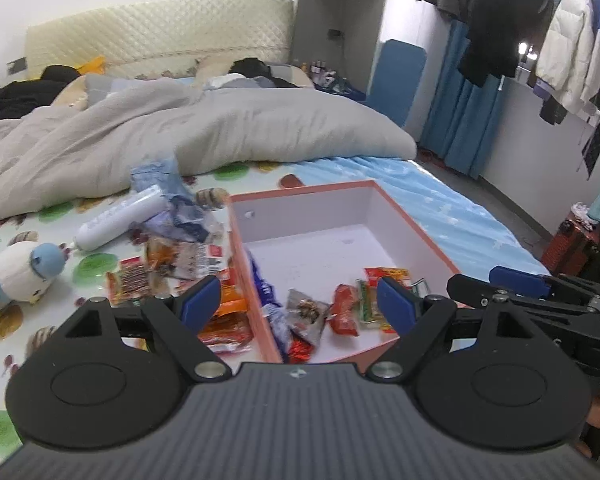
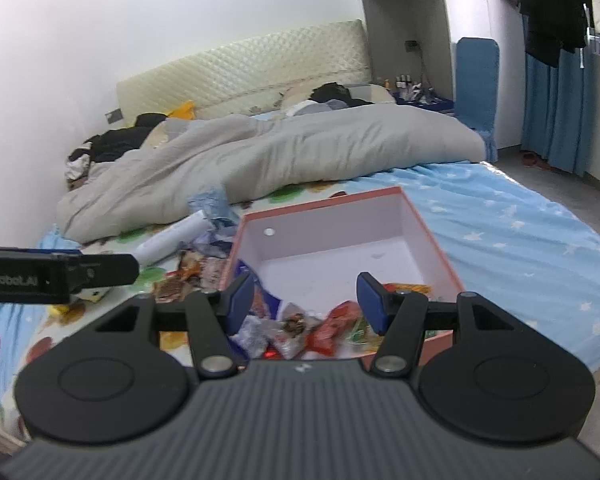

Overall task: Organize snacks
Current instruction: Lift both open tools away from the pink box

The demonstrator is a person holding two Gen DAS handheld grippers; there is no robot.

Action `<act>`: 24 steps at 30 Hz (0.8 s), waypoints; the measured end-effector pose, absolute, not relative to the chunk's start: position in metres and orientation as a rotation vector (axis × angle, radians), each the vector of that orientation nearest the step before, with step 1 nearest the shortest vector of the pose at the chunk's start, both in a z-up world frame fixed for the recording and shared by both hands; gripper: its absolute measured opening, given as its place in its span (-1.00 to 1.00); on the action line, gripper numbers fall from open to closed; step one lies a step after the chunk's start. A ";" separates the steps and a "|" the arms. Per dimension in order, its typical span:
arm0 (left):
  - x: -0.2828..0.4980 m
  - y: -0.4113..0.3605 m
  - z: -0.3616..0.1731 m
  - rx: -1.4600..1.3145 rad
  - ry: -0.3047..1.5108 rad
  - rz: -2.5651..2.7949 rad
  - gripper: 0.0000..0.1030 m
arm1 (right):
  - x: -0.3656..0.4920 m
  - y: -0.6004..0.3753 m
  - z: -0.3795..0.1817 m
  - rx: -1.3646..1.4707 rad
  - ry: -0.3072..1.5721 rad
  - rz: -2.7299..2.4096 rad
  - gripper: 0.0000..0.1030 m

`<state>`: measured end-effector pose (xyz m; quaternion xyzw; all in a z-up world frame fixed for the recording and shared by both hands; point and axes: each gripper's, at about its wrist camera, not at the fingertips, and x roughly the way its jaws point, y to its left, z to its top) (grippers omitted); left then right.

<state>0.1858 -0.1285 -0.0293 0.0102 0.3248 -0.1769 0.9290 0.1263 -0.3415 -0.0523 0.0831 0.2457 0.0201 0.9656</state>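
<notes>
— How is your light?

— Even and soft, a cool indoor white. The wall [image 2: 180,20] behind the bed reads bright but not blown out. In your left wrist view the strongest light sits far right, a small glaring patch [image 1: 526,50] among the hanging clothes [image 1: 500,20].

— Shadows?

— Faint ones only, soft folds on the grey duvet [image 1: 180,136] and a dim band inside the box [image 2: 332,240] along its far wall.

— Sharpness?

— Your snack packets [image 1: 180,256] left of the box are smeared (motion blur, most likely), as is the plush toy [image 1: 24,276]. Straight lines bow toward the edges, and the corners darken in both views.
</notes>
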 end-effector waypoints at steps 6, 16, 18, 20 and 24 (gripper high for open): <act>0.166 -0.094 -0.031 -0.026 0.679 -0.293 0.70 | 0.120 -0.314 -0.058 0.145 0.522 0.113 0.16; 0.128 -0.036 -0.044 -0.081 0.705 -0.211 0.71 | 0.107 -0.265 -0.062 0.121 0.531 0.224 0.16; 0.124 -0.025 -0.053 -0.099 0.724 -0.184 0.70 | 0.106 -0.255 -0.068 0.104 0.548 0.239 0.16; 0.123 -0.013 -0.063 -0.125 0.753 -0.167 0.70 | 0.105 -0.248 -0.075 0.095 0.570 0.252 0.16; 0.125 0.000 -0.081 -0.136 0.792 -0.143 0.70 | 0.107 -0.239 -0.087 0.098 0.611 0.271 0.16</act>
